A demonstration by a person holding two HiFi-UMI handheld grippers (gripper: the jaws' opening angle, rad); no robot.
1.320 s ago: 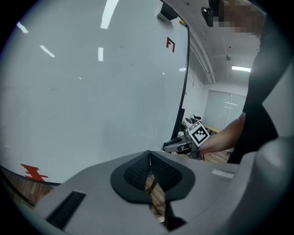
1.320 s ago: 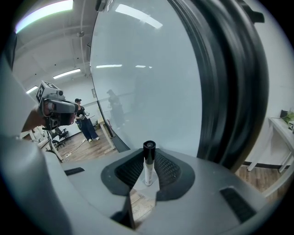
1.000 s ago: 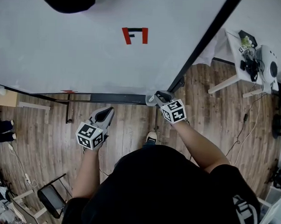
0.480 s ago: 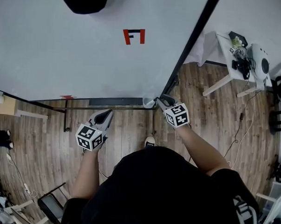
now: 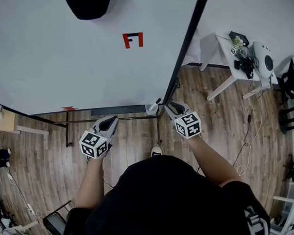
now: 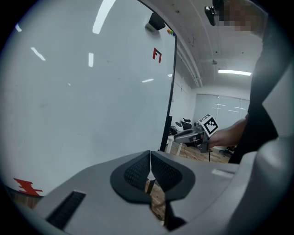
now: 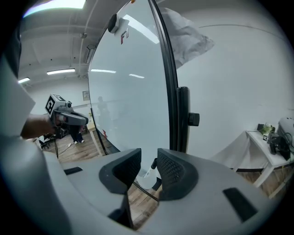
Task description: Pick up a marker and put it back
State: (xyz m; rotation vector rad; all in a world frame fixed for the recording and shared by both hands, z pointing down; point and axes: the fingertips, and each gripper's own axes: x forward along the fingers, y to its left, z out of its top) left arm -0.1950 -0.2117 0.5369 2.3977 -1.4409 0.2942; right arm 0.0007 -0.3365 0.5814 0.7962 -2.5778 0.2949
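A white marker with a black cap stands in a small white cup at the right end of the whiteboard's ledge. My right gripper hovers just right of the cup. Its jaws have just been opening and nothing is between them. In the right gripper view the marker and cup show through the gap of the right gripper, farther off and lower. My left gripper hangs shut in front of the ledge, its pads together and empty.
The whiteboard fills the upper left, with a red and black mark and a black frame post at its right edge. A white table with devices stands at the far right. Wood floor lies below.
My right gripper has lifted and drawn back from the cup, leaving the marker standing in it. The left gripper has stayed where it was.
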